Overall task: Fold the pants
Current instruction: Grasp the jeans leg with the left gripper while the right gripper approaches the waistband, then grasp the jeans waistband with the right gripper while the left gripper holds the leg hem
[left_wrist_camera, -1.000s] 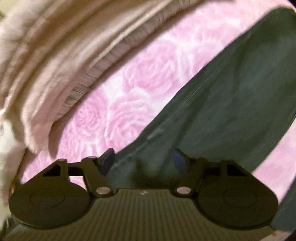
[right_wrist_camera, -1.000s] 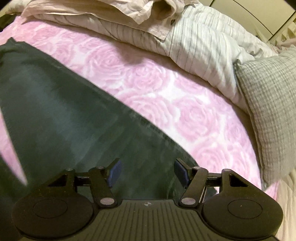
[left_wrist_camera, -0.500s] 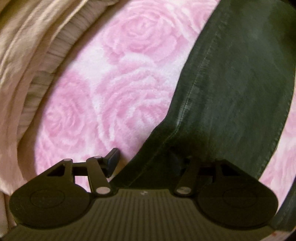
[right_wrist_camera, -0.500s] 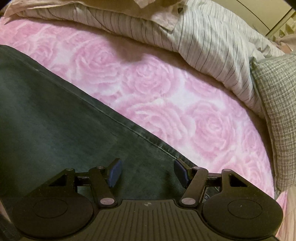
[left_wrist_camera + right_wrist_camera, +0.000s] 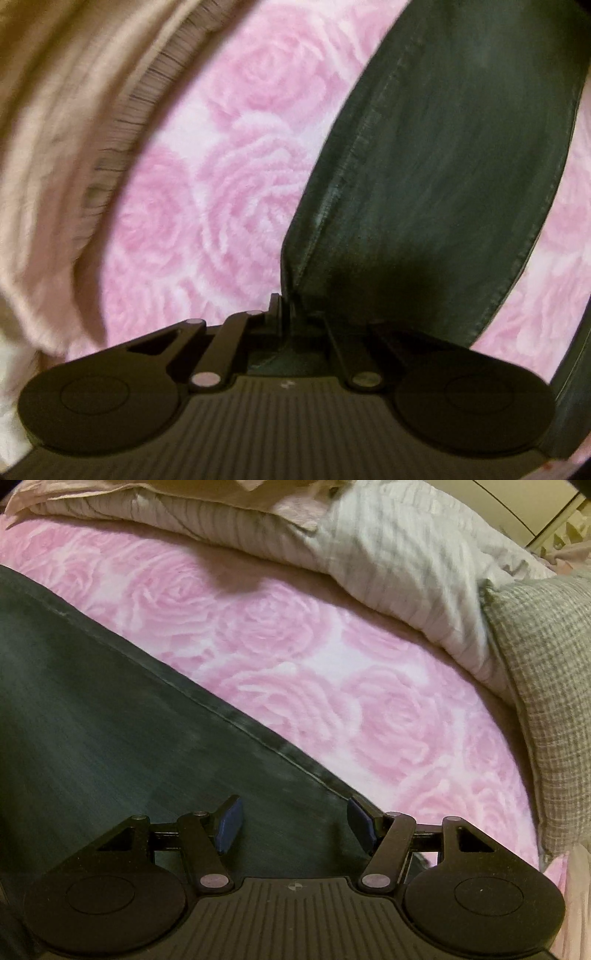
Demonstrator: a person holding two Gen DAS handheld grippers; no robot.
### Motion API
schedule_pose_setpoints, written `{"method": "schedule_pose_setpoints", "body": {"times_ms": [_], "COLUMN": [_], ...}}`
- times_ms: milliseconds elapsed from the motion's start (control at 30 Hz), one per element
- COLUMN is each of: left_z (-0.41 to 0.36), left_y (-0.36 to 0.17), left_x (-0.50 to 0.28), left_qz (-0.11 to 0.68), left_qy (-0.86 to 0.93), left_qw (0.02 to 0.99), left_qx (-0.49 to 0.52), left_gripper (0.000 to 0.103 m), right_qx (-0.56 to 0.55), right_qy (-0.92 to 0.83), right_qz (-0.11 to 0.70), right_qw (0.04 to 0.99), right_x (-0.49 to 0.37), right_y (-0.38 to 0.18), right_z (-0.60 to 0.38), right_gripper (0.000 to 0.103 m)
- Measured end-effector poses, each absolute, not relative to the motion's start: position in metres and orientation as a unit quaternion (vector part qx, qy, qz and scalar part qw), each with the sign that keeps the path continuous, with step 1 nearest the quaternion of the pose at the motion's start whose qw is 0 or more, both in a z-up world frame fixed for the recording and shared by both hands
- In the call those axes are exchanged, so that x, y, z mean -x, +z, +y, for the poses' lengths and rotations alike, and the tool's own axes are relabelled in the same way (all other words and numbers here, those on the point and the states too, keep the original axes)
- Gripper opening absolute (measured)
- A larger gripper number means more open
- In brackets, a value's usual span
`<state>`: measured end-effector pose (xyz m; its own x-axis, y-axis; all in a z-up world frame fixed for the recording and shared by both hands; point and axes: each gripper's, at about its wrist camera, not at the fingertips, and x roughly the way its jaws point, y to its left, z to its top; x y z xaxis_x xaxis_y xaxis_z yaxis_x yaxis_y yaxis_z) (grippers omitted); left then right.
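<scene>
The left tongs [image 5: 286,306] are closed on the hem corner of the pants [image 5: 436,177]. From there the dark leg runs up toward 1 o'clock over the pink rose blanket [image 5: 236,192]. A beige cover [image 5: 62,129], blurred, lies at 10 o'clock.

The right tongs [image 5: 293,821] stand wide open above the pants [image 5: 110,738], with the right blue pad just at the seam. The pants fill the side from 7 to 10 o'clock. The striped quilt [image 5: 388,565] lies at 12 o'clock and a checked pillow [image 5: 546,686] at 3 o'clock.
</scene>
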<state>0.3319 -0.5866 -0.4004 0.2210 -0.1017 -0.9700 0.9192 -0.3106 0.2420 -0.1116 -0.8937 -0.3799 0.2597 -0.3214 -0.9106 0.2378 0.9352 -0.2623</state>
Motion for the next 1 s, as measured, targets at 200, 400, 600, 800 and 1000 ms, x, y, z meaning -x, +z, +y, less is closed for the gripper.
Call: {"method": "schedule_pose_setpoints", "body": {"times_ms": [200,400,600,800,1000], "left_z": [-0.575,-0.557,-0.541,-0.527,-0.511], "left_y": [-0.365,-0.355,-0.346,-0.330,-0.305], "left_x": [-0.295,-0.272,-0.248,-0.224,-0.199], "left_qz": [0.296,0.298,0.297,0.300,0.291], "left_qy": [-0.492,-0.461,-0.440,-0.419,-0.394], "left_qw": [0.547,0.570,0.577,0.591,0.612], "left_qx": [-0.609,-0.611,-0.621,-0.620,-0.621], "left_gripper": [0.001,0.001,0.002,0.002,0.002], "right_qx": [0.078,0.084,0.113,0.132,0.185], "right_qy": [-0.141,-0.090,0.021,0.096,0.059], "right_qz": [0.598,0.612,0.645,0.658,0.619], "right_qw": [0.786,0.781,0.756,0.736,0.761], "right_x": [0.135,0.130,0.115,0.116,0.152], "right_y": [-0.373,-0.390,-0.415,-0.409,-0.361], "right_z": [-0.930,-0.976,-0.993,-0.987,-0.958], "right_gripper": [0.060,0.060,0.060,0.019,0.011]}}
